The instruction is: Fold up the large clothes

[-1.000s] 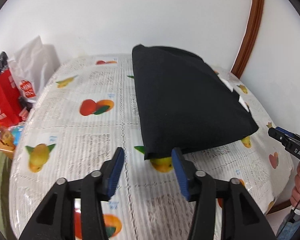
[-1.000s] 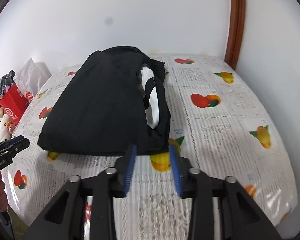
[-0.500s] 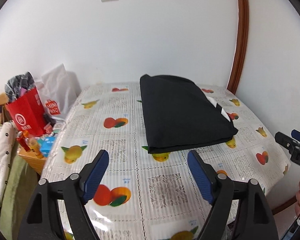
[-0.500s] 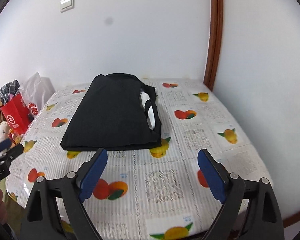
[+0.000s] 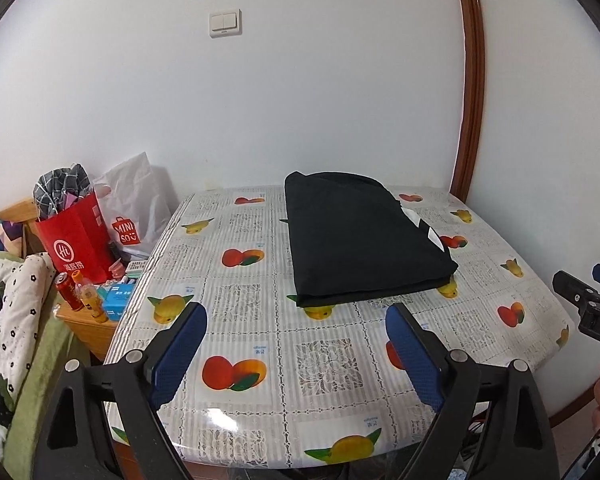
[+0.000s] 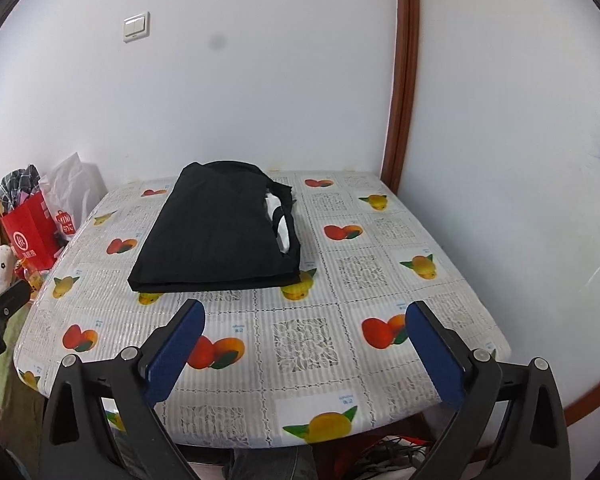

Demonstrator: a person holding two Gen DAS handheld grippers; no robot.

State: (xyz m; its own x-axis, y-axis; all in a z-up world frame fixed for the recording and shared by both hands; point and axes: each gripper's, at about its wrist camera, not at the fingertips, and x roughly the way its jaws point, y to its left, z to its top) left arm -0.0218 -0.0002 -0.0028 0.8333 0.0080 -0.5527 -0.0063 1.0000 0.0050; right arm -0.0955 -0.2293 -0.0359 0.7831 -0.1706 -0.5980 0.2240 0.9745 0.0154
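A black garment lies folded into a flat rectangle on the far half of the fruit-print table; a bit of white shows at its right edge. My left gripper hangs above the table's near edge, well back from the garment, its jaws opening with nothing between them. My right gripper is likewise back from the garment, jaws opening and empty. Each gripper also shows at the edge of the other's view: the right gripper and the left gripper.
Left of the table stand a red paper bag, a white shopping bag and a low wooden stand with cans and bottles. A flowered quilt lies at the far left. Walls and a brown door frame close off the back and right.
Both grippers have let go of the garment's near edge, spread wide and pulled back and up. The folded garment stays flat on the table.
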